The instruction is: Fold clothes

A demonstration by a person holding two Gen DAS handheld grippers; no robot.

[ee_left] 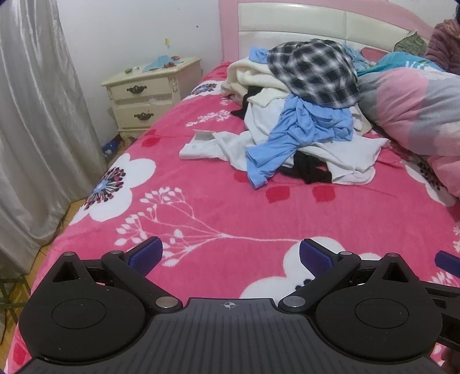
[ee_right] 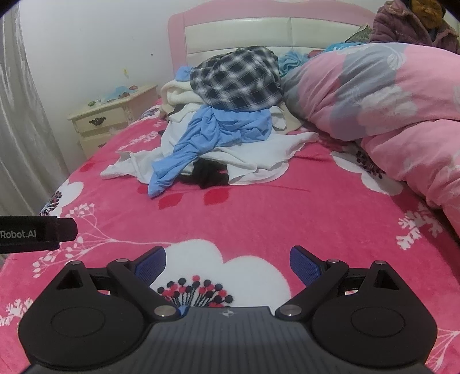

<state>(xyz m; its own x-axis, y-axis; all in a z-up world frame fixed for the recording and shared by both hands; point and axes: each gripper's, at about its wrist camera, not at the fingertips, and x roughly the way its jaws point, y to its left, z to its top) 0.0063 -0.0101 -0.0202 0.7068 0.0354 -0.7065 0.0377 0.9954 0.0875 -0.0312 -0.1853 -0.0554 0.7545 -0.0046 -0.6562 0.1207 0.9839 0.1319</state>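
Left gripper (ee_left: 230,254) and right gripper (ee_right: 227,263): we find both spread wide, empty, well short of the clothes pile (ee_left: 299,115).

"Robot.AI" in white on the black left claw (ee_right: 37,233), possibly cut off at the frame edge

You are standing in a home bedroom: a bed (ee_left: 230,207) with pink headboard (ee_right: 258,26), cream nightstand (ee_left: 146,92) and curtain (ee_left: 34,115) are showing.

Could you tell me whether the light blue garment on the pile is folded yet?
Not folded: the light blue garment lies crumpled over the pile, one sleeve trailing onto the pink bedspread.
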